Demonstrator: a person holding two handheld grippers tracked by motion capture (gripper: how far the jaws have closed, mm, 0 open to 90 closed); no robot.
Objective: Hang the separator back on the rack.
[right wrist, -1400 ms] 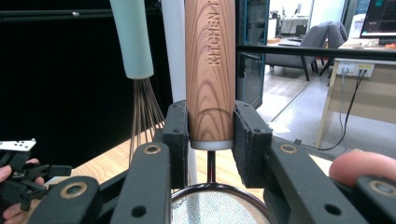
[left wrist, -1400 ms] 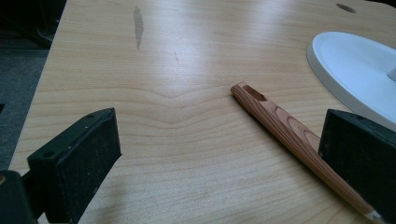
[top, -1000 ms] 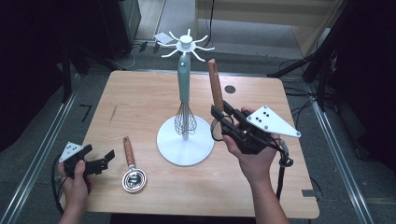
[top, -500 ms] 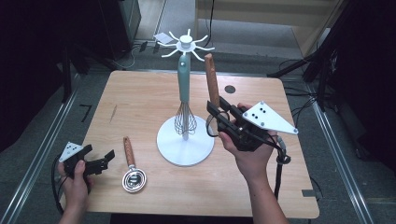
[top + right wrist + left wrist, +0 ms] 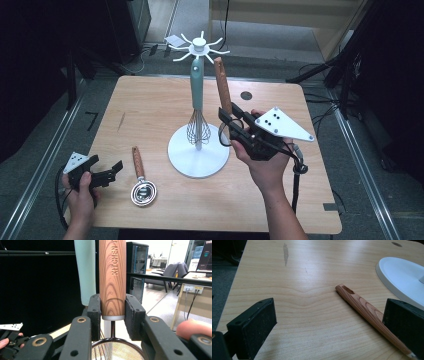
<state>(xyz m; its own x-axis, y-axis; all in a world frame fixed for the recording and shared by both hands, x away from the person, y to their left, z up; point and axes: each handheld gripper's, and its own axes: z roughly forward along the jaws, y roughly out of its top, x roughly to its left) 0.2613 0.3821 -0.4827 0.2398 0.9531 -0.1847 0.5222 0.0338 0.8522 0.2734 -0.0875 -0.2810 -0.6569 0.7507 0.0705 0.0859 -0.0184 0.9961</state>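
Observation:
A white hook stand [image 5: 198,150] rises mid-table, and a teal-handled whisk [image 5: 195,85] hangs from it. Just right of the stand my right gripper [image 5: 229,119] is shut on a wooden-handled utensil [image 5: 222,87] and holds it upright. In the right gripper view the pads [image 5: 94,312] clamp the low end of that wood handle [image 5: 112,277], with the teal handle [image 5: 85,270] right behind. My left gripper [image 5: 106,175] rests open at the table's near left. A second wooden-handled utensil [image 5: 138,167] lies beside it; its handle [image 5: 364,307] runs between the open jaws, close to the right-hand one.
The stand's round white base [image 5: 404,275] is close to the lying handle's far side. A small dark hole [image 5: 246,95] marks the table behind the right gripper. Hooks [image 5: 200,47] ring the stand's top. Dark equipment and cables surround the table.
My right gripper has drifted slightly left and up with the upright wooden-handled utensil, closer to the stand's pole. The left gripper has stayed where it was.

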